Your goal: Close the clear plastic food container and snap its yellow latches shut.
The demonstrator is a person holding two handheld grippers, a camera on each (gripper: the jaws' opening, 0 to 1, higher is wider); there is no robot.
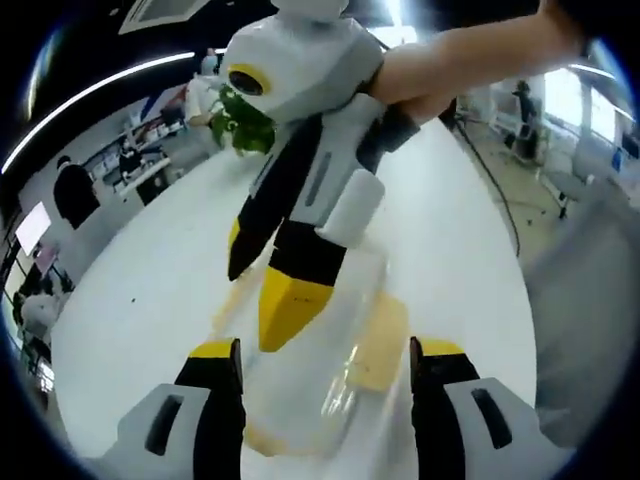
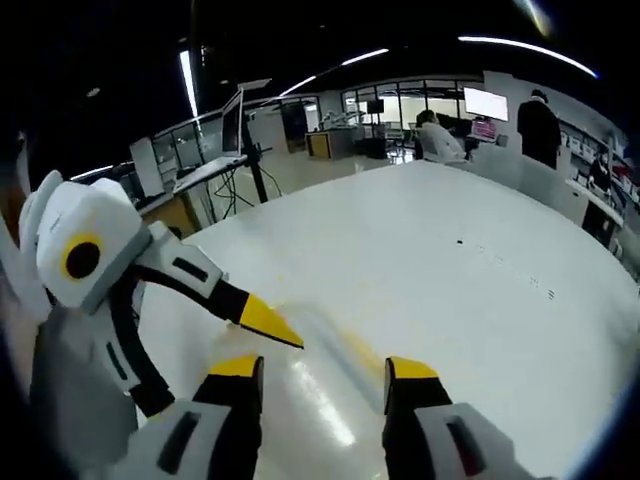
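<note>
The clear plastic food container lies on the white table, between the jaws of my left gripper. That gripper is open, its jaws standing apart on either side of the box. A yellow latch shows on the container's right side. My right gripper comes down from above, and its yellow fingertip rests on or just over the lid. In the right gripper view my right gripper is open over the faint, blurred container. The left gripper's yellow fingertip reaches in from the left.
A person's bare arm holds the right gripper. A green plant stands at the table's far end. Desks, monitors and people fill the room beyond. A wide stretch of white tabletop runs to the right.
</note>
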